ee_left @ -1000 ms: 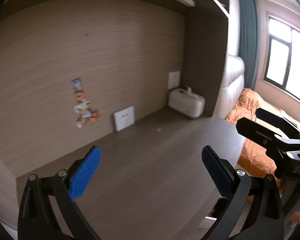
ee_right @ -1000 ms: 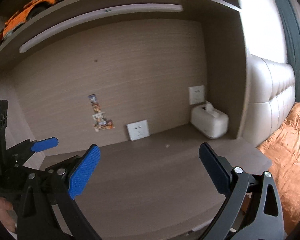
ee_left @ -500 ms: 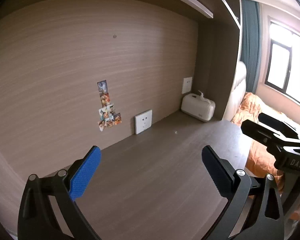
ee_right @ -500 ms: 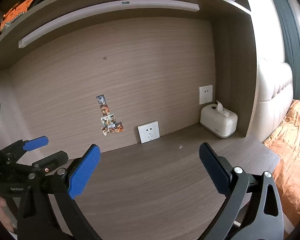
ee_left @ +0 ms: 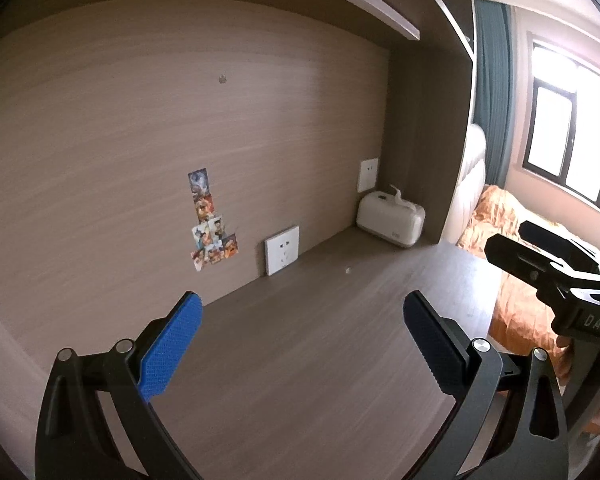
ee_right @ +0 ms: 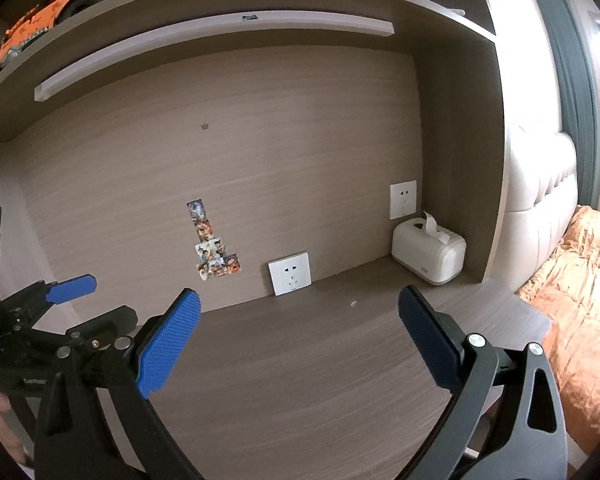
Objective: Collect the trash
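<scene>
A tiny white scrap (ee_left: 347, 269) lies on the brown wooden desk (ee_left: 300, 360), toward the back right; it also shows in the right wrist view (ee_right: 353, 303). My left gripper (ee_left: 300, 336) is open and empty, held above the desk's front half. My right gripper (ee_right: 300, 332) is open and empty too, also above the desk, well short of the scrap. The right gripper shows at the right edge of the left wrist view (ee_left: 556, 268); the left gripper shows at the left of the right wrist view (ee_right: 60, 304).
A white tissue box (ee_right: 428, 254) stands in the desk's back right corner. Two wall sockets (ee_right: 290, 273) and a cluster of stickers (ee_right: 214, 252) are on the back panel. A shelf with an orange toy car (ee_right: 60, 4) hangs overhead. A bed with an orange blanket (ee_right: 572, 280) lies to the right.
Both views have pulled back and tilted up a little, so the tissue box, socket and stickers look farther and more central. Both grippers stay open.
</scene>
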Demonstrator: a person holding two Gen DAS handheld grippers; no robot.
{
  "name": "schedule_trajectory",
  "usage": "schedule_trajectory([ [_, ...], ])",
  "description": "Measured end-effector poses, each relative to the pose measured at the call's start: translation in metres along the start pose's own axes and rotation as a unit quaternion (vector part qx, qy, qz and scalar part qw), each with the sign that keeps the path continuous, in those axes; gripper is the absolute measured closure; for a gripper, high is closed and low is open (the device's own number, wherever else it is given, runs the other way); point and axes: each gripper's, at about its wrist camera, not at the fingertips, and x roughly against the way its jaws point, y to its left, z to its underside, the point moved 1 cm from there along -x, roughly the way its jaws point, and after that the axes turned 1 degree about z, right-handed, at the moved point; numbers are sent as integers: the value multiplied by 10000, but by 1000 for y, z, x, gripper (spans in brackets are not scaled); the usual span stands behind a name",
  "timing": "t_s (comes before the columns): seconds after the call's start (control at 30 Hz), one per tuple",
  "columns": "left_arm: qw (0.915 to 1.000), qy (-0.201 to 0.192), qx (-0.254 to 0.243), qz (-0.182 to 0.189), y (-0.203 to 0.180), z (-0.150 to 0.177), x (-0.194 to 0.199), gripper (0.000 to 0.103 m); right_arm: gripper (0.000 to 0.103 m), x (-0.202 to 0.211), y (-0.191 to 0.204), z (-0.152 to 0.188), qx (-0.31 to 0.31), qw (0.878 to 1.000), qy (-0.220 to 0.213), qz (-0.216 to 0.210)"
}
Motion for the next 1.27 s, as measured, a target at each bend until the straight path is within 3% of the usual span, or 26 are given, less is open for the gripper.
schedule_trajectory([
  [0.43, 10000, -4, -14, -40, 2, -1, 0, 5, 4, 2, 0, -2, -40, 10000, -52, -10],
  [0.67, 9996, -93, -138, -237, -1, -1, 0, 5, 4, 0, 5, -1, 72, 9999, -80, 104],
  [0.8, 9975, -224, -395, -540, -5, 0, 1, 5, 4, -2, 7, -1, 100, 9998, -71, 143],
  [1.27, 9990, -161, -385, -178, 0, -2, -6, 5, 4, -7, 10, 0, 142, 9997, -23, 203],
])
